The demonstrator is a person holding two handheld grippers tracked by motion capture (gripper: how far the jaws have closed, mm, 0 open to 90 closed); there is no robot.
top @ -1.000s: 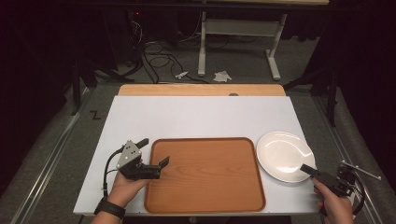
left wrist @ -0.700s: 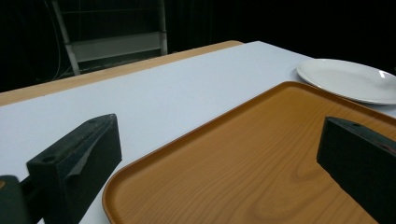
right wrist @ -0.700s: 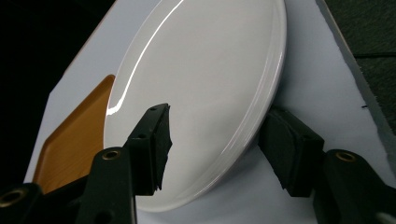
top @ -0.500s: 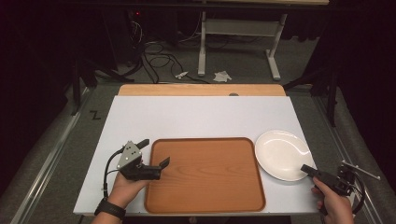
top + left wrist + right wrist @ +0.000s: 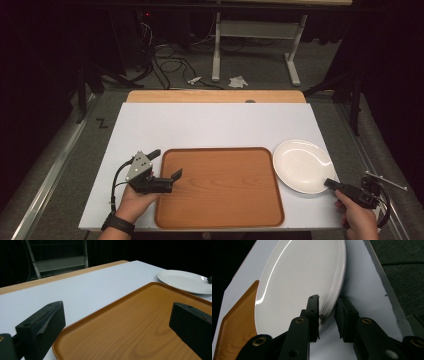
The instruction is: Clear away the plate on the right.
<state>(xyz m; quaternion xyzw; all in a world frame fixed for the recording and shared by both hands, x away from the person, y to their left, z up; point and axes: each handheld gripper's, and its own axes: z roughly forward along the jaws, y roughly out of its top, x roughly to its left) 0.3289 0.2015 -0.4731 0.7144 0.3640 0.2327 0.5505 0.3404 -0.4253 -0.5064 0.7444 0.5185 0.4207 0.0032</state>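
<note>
A round white plate [image 5: 300, 165] lies on the white table at the right, beside a wooden tray [image 5: 220, 185]. My right gripper [image 5: 330, 183] reaches in at the plate's near rim. In the right gripper view its jaws [image 5: 328, 305] straddle the rim of the plate [image 5: 299, 277]. They have just been closing, and a thin gap still shows at the right pad [image 5: 343, 312]. My left gripper [image 5: 167, 162] hovers open over the tray's left edge. Its wide jaws [image 5: 117, 308] frame the tray [image 5: 130, 325] in the left gripper view, with the plate [image 5: 185, 280] beyond.
The white table top [image 5: 210, 125] stretches bare behind the tray, ending in a wooden strip [image 5: 215, 96] at the far edge. Cables and a metal frame [image 5: 255, 45] stand on the dark floor beyond. The plate sits close to the table's right edge.
</note>
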